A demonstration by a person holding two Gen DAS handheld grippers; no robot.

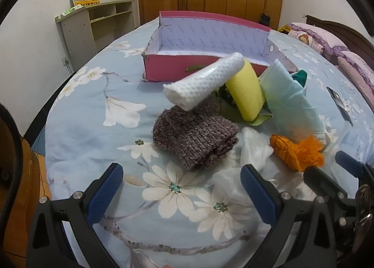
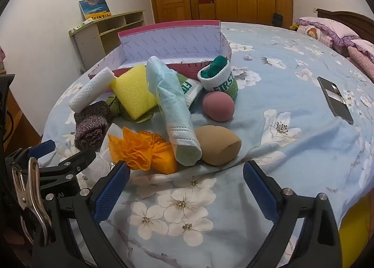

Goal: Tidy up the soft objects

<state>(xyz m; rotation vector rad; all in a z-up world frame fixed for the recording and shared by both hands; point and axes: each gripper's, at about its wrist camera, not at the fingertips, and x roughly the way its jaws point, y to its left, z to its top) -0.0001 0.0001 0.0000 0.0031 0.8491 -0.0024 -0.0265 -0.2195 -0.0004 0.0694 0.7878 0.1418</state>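
Gaping empty, both hand-held grippers | left (image 1: pixel 182 194) just short of knit sock (image 1: pixel 195 138) | right (image 2: pixel 187 192) just short of tan sponge (image 2: pixel 218 145)

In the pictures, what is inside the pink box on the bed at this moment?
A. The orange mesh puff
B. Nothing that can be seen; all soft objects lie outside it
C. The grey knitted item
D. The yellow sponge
B: the pink box shows only its bare pale lining, while the yellow sponge, the grey knitted item and the orange mesh puff all lie on the bedspread in front of it.
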